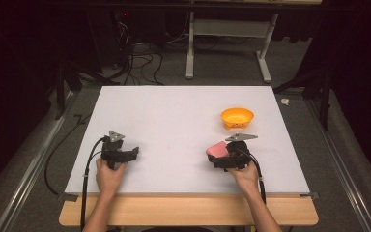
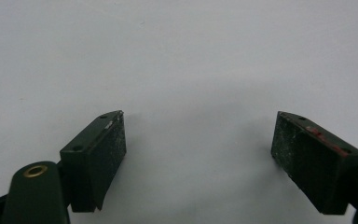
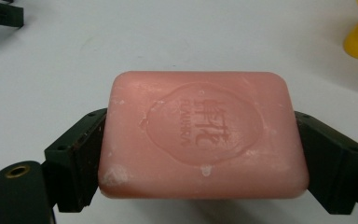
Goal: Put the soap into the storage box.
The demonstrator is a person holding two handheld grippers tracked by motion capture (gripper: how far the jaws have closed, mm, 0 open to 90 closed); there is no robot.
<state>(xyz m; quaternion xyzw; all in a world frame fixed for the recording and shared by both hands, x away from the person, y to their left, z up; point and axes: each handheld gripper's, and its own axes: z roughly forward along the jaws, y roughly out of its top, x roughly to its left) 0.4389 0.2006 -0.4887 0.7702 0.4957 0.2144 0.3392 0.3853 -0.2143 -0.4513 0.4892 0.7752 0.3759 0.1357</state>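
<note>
Claw on my left (image 1: 134, 152) hung wide open and empty over the near left of the white bench (image 1: 174, 116), while my right claw (image 1: 212, 155) clamped the pink soap bar (image 1: 218, 149) by its ends, just short of the yellow bowl (image 1: 237, 116).

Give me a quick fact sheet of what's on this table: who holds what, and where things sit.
Surface: white table
Right gripper: jaws shut on both ends of a pink soap bar, stamped emblem facing up
Left gripper: jaws apart, nothing between them, over bare table
Orange bowl: stands on the table just beyond the right gripper, apart from it
Hands: one grips each gripper at the table's near edge
</note>
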